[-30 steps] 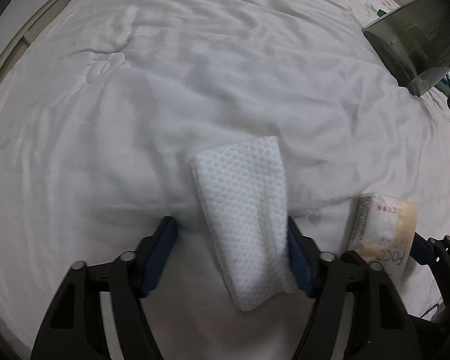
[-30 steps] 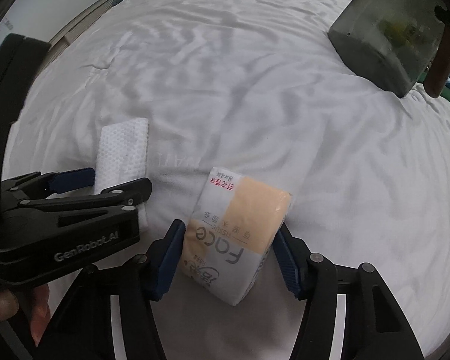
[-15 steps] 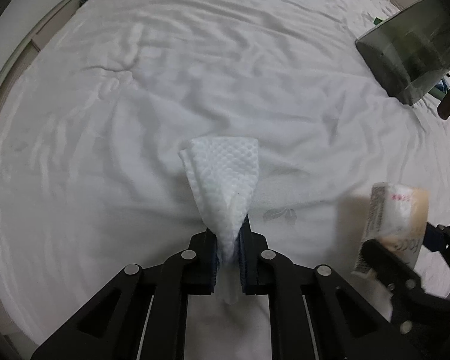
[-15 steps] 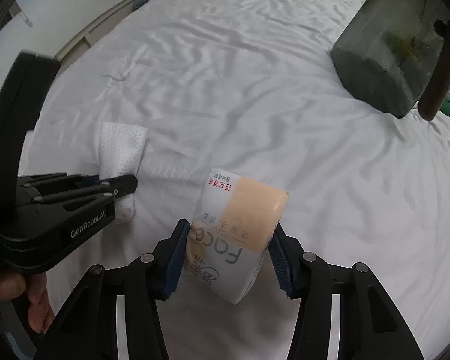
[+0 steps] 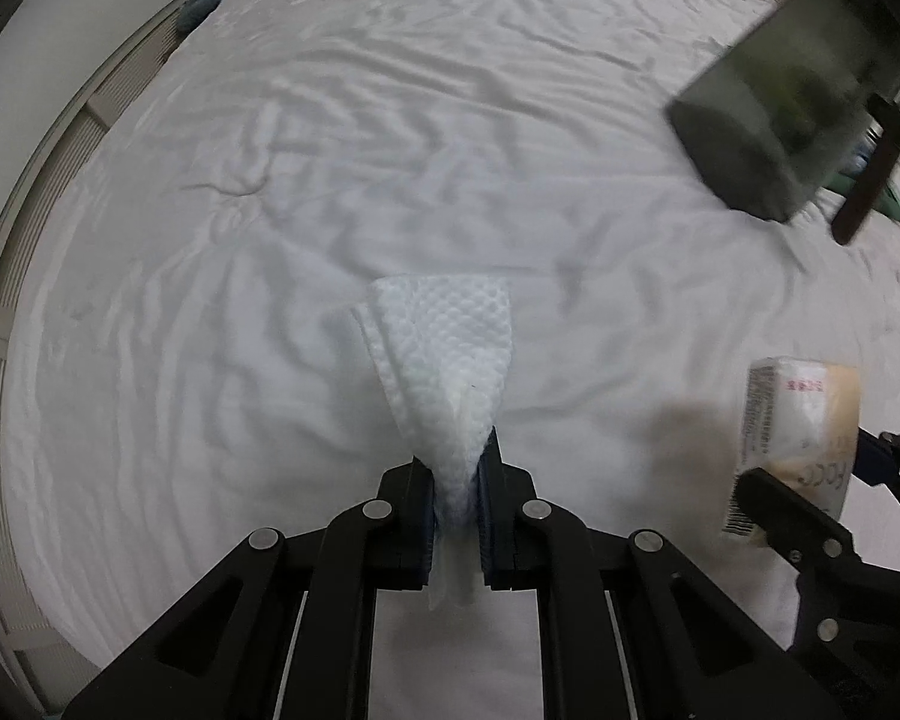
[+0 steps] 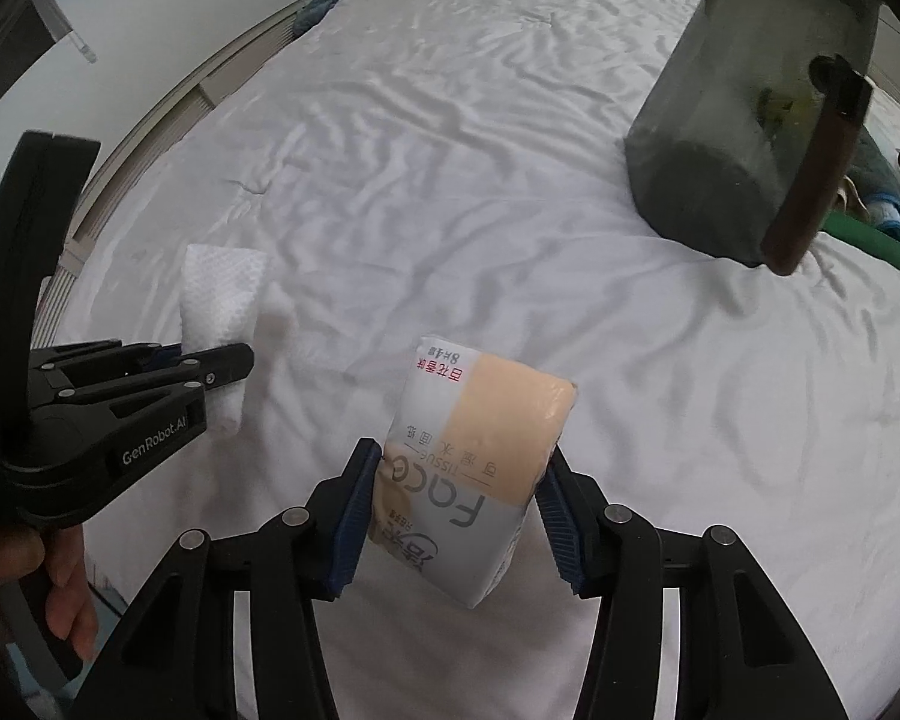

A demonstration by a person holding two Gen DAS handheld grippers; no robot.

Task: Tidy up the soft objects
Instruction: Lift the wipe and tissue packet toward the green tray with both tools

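My left gripper (image 5: pixel 457 480) is shut on a folded white dimpled cloth (image 5: pixel 444 348), which hangs lifted off the white bed sheet (image 5: pixel 330 150). The same cloth (image 6: pixel 222 300) shows at the left of the right wrist view, pinched in the left gripper (image 6: pixel 234 360). A tissue pack (image 6: pixel 480 450), white and peach with printed lettering, sits clamped between the blue pads of my right gripper (image 6: pixel 456 498), raised above the sheet. In the left wrist view that pack (image 5: pixel 798 420) appears at the right edge in the right gripper (image 5: pixel 810 474).
A dark grey fabric storage bin (image 6: pixel 744 120) with a brown handle (image 6: pixel 810 168) stands on the bed at the far right; the bin (image 5: pixel 786 114) also shows in the left wrist view. Green and blue items (image 6: pixel 870 222) lie behind it. A bed frame edge (image 5: pixel 42 180) runs along the left.
The left gripper's jaws closed on the cloth and lifted it off the sheet. The right gripper rose with the tissue pack. Both views now sit higher and closer to the bin.
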